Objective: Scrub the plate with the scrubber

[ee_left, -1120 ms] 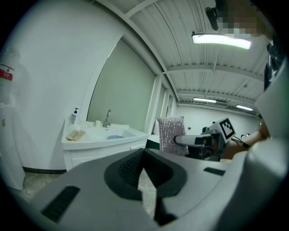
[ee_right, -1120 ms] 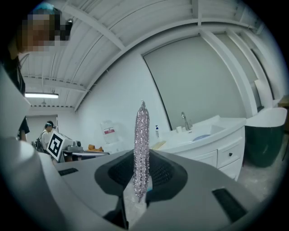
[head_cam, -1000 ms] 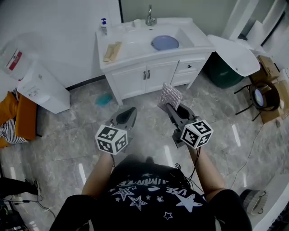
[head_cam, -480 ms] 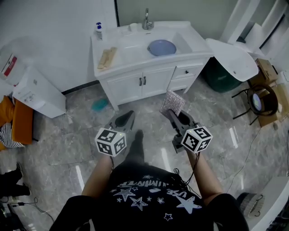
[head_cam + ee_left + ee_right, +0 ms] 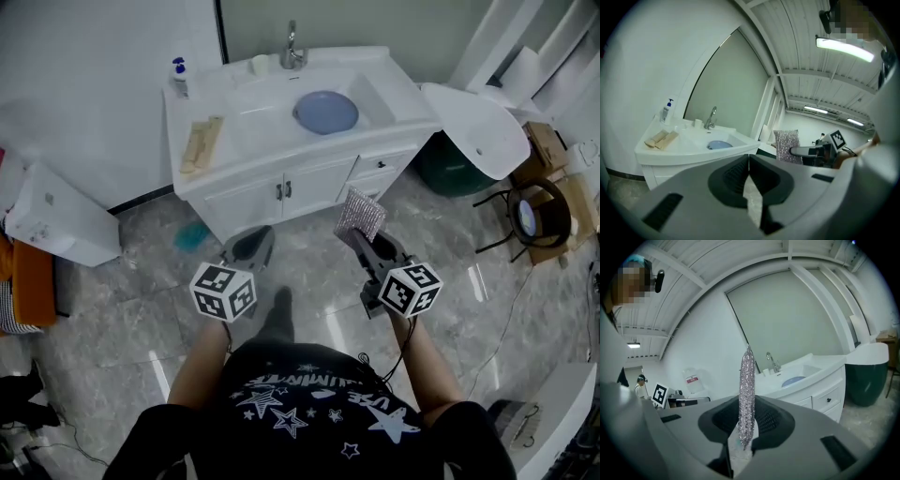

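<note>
Plate (image 5: 325, 112) is sitting in sink (image 5: 372, 92), top centre; faucet (image 5: 292, 45) standing behind it, soap btl (image 5: 178, 75) upper left; scrubber (image 5: 360, 214) sitting in R gripper (image 5: 355, 229), centre-right.

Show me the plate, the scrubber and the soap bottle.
plate (image 5: 325, 112), head view, middle of its blue face.
scrubber (image 5: 360, 214), head view, middle of the silver pad.
soap bottle (image 5: 178, 77), head view, its body.

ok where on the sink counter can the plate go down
Bare counter between the tan pieces and the basin, and along the basin's right rim. The back edge is crowded with soap bottle, cup and tap.
</note>
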Available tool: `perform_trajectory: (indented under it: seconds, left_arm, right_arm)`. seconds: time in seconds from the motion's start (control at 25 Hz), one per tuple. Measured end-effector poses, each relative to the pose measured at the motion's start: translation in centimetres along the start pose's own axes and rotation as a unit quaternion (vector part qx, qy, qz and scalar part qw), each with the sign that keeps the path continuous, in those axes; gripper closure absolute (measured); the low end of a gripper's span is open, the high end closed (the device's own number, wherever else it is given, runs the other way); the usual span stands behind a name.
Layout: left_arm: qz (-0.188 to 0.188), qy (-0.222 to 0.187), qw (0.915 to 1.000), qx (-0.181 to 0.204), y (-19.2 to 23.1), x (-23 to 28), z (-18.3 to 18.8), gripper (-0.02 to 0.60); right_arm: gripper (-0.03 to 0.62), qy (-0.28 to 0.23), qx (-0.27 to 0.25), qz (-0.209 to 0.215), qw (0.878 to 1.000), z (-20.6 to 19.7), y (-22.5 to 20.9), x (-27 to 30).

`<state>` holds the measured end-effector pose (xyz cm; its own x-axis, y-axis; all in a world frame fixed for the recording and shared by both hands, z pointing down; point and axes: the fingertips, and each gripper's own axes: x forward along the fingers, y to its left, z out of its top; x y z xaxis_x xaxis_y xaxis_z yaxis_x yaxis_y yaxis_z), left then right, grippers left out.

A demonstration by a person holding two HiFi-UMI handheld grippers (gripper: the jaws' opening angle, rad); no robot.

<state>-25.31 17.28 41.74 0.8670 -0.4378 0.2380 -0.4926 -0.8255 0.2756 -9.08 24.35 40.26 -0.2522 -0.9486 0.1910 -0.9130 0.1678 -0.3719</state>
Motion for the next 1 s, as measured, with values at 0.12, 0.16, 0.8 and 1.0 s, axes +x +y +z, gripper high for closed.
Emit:
perform_trajectory:
  seconds: [0.12, 0.16, 0.8, 1.0]
  left_arm:
    - [-0.003, 0.002, 1.0, -0.009, 3.1, 2.7, 1.3, 0.565]
    - [-0.005, 0.004, 0.9999, -0.012, 3.9, 3.5, 1.8, 0.565]
    - [-0.033, 0.023, 0.9987, -0.033, 13.2, 13.7, 5.6, 0.565]
    - [-0.035, 0.027, 0.9984, -0.035, 14.8, 15.8, 6.5, 0.565]
  right_arm:
    - [0.511, 0.011, -0.003, 0.006, 1.0, 1.0, -0.6, 3.2]
    - [0.511, 0.015, -0.004, 0.008, 1.0, 1.4, -0.9, 4.2]
    - [0.511, 0.037, 0.023, -0.033, 0.998, 5.7, -8.2, 15.7]
    - [0.511, 0.041, 0.029, -0.046, 0.998, 6.3, -9.9, 17.3]
